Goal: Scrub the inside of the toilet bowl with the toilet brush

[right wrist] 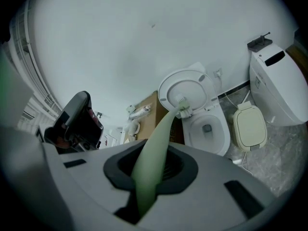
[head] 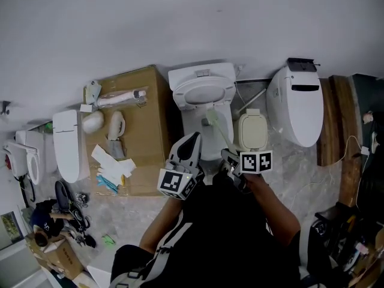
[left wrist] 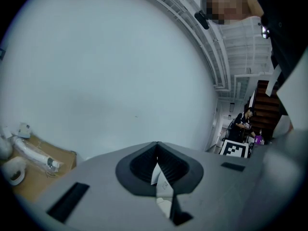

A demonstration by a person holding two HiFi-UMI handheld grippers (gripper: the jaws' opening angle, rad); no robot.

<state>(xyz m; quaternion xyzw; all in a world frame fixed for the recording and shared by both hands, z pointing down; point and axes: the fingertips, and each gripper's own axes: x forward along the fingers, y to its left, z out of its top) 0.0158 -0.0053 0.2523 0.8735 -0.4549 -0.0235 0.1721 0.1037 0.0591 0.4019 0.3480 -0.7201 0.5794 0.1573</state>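
Pale green toilet brush gripped by right gripper in head view, bristles held over the toilet bowl; left gripper raised alongside. In left gripper view, found jaws pressed together on nothing. In right gripper view, saw jaws clamped on the toilet brush, bristles near the bowl's back rim.
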